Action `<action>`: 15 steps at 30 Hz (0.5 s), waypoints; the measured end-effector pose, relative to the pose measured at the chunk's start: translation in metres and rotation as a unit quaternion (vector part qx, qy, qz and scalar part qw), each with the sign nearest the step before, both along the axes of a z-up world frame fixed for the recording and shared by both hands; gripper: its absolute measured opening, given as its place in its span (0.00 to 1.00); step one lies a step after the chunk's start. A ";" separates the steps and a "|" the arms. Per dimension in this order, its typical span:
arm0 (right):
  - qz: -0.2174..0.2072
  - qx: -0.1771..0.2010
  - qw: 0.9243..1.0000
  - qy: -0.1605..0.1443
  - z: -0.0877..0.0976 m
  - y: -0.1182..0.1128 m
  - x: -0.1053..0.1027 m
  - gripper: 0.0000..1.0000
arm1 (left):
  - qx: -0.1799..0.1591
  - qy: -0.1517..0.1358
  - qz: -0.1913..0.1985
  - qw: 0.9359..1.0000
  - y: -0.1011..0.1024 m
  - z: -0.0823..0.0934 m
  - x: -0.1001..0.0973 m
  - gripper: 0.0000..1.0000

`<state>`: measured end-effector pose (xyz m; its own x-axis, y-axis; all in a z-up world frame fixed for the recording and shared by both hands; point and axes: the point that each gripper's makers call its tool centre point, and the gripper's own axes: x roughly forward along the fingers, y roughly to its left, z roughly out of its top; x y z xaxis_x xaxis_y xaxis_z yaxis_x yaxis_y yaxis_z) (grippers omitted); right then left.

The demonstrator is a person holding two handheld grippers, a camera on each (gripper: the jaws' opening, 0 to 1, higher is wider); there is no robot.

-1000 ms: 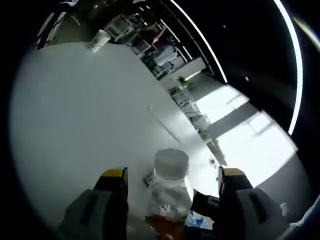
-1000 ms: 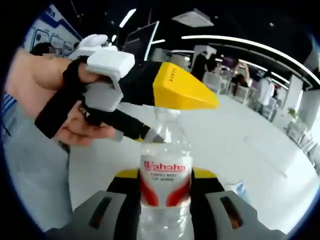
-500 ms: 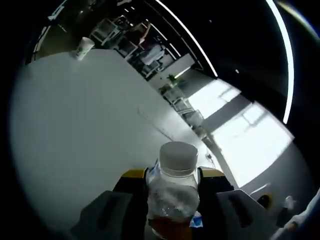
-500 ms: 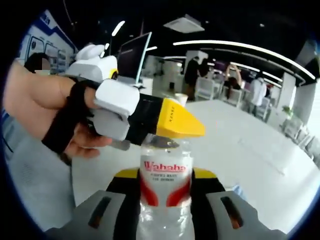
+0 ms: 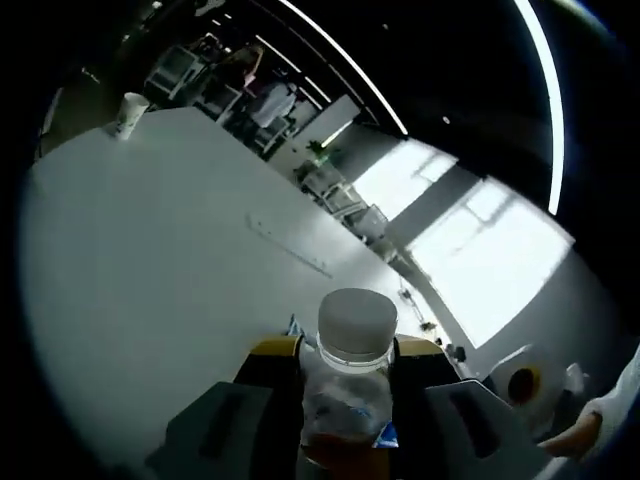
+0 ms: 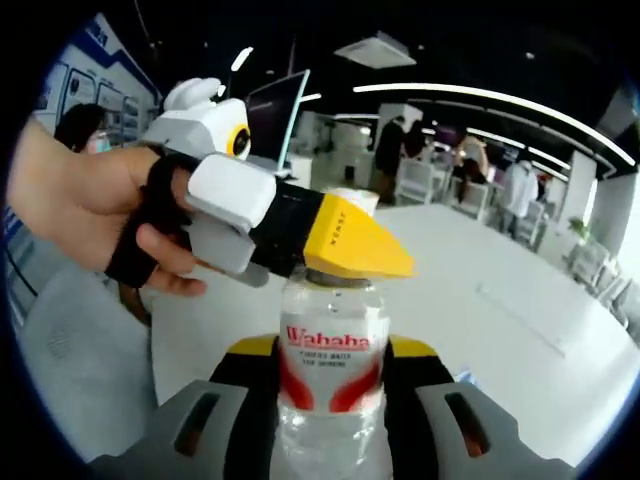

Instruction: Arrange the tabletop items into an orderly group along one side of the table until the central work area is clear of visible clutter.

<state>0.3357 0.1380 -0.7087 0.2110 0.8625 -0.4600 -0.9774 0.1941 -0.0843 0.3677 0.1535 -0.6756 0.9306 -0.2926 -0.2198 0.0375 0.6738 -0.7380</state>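
A clear water bottle point(image 6: 332, 350) with a red and white label stands upright between my right gripper's point(image 6: 332, 352) yellow-edged jaws, which are shut on its body. My left gripper point(image 6: 352, 248), held by a hand, comes in from the left and sits over the bottle's top. In the left gripper view, the white cap point(image 5: 357, 325) rises between that gripper's point(image 5: 345, 352) jaws, which are shut on the bottle point(image 5: 345, 400) just under the cap. The bottle is held above the white table point(image 5: 150, 260).
A paper cup point(image 5: 127, 112) stands at the table's far corner. A small blue packet point(image 6: 462, 378) lies on the table point(image 6: 500, 300) below the bottle. A monitor point(image 6: 272, 110) and several people point(image 6: 520, 190) are beyond the table.
One second ago my left gripper's jaws stood apart around the bottle's neck. They have since shut on it. The right gripper keeps its hold.
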 end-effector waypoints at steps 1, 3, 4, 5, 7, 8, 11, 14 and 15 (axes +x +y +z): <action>0.003 -0.002 1.000 -0.008 0.001 -0.001 -0.001 0.37 | -0.001 -0.001 -0.003 1.000 -0.001 0.001 0.000 0.28; 0.007 -0.004 1.000 -0.018 0.003 -0.004 0.000 0.37 | 0.005 -0.011 -0.013 1.000 -0.006 0.005 0.001 0.28; 0.008 -0.003 1.000 -0.016 0.004 -0.006 0.000 0.37 | 0.009 -0.015 -0.016 1.000 -0.007 0.006 0.001 0.28; 0.009 0.001 1.000 -0.008 0.005 -0.007 0.000 0.37 | 0.012 -0.019 -0.022 1.000 -0.009 0.007 0.002 0.28; 0.013 0.005 1.000 0.009 0.006 -0.009 -0.001 0.36 | 0.020 -0.026 -0.035 0.999 -0.011 0.009 0.002 0.28; 0.019 0.006 1.000 0.011 0.009 -0.012 -0.001 0.36 | 0.029 -0.029 -0.047 0.998 -0.014 0.010 0.002 0.28; 0.055 0.011 0.998 0.023 0.013 -0.013 -0.009 0.38 | 0.058 -0.041 -0.088 0.994 -0.020 0.014 -0.001 0.28; 0.071 0.027 0.996 0.050 0.019 -0.013 -0.012 0.44 | 0.087 -0.051 -0.120 0.988 -0.023 0.019 -0.003 0.29; 0.082 0.031 0.994 0.061 0.019 -0.014 -0.014 0.48 | 0.090 -0.055 -0.128 0.986 -0.025 0.021 -0.004 0.29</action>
